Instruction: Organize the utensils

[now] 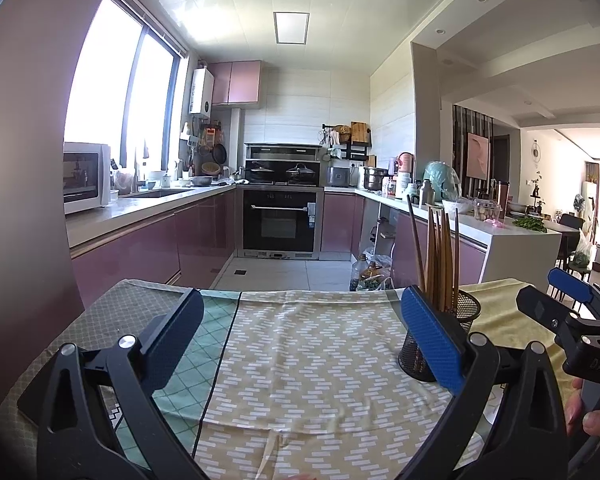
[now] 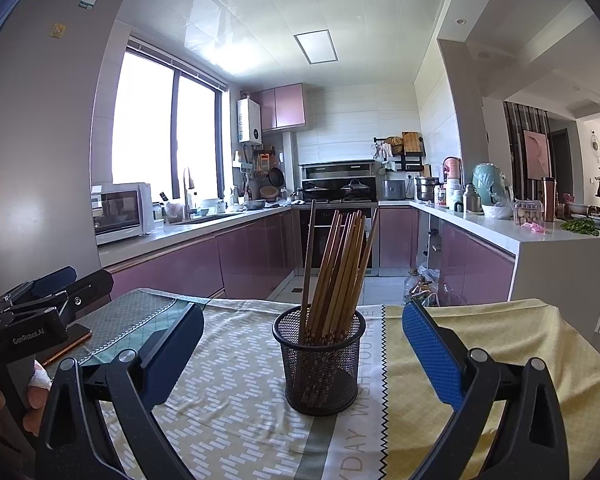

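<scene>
A kitchen with mauve cabinets and a black oven (image 1: pixel 279 222) runs along the far wall, and in front stands a table under a patterned tablecloth (image 1: pixel 308 360) of yellow, white and green. From the left wrist view, the left gripper (image 1: pixel 300 340) hangs just above the cloth with its jaws spread wide and nothing between them. Just behind its right finger stands a black mesh cup (image 1: pixel 466 312) full of wooden chopsticks (image 1: pixel 440 256), all upright. The right gripper (image 1: pixel 560 296) shows at the right edge — its jaws parted as well.

From the right wrist view, the mesh cup (image 2: pixel 320 364) stands squarely between the spread fingers of the right gripper (image 2: pixel 304 348), touching neither. The chopsticks (image 2: pixel 336 272) lean slightly right — one darker stick stands straighter at the left. The left gripper (image 2: pixel 56 284) sits off to the left, near a phone (image 2: pixel 70 344) lying on the cloth.
</scene>
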Available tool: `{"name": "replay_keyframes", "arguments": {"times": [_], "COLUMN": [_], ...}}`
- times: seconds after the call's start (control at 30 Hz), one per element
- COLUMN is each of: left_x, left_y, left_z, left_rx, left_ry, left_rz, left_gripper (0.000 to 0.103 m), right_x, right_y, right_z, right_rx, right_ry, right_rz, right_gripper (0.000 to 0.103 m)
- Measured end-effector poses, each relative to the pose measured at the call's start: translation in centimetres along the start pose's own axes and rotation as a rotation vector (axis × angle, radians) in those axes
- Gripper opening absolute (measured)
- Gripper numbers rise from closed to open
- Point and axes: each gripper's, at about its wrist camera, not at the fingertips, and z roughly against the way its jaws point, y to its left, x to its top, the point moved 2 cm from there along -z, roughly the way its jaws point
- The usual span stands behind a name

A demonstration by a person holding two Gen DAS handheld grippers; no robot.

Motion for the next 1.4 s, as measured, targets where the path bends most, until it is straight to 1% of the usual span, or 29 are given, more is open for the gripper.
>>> {"name": "replay_keyframes", "arguments": {"times": [0.67,1.4], "left_x": [0.58,0.54], "left_y": [-0.05,-0.15], "left_z": [0.16,0.23], "left_rx": [0.003,0.003], "left_ry": [-0.023,-0.022], "left_rz": [-0.012,-0.011], "left_gripper": [0.097,0.097], "right_x": [0.16,0.21], "right_y": [-0.1,-0.13], "right_z": [-0.07,0.03], "right_rx": [-0.004,-0.006], "right_ry": [-0.007,-0.011], "right_rz": [-0.001,-0.002], "right_gripper": [0.096,0.096]}}
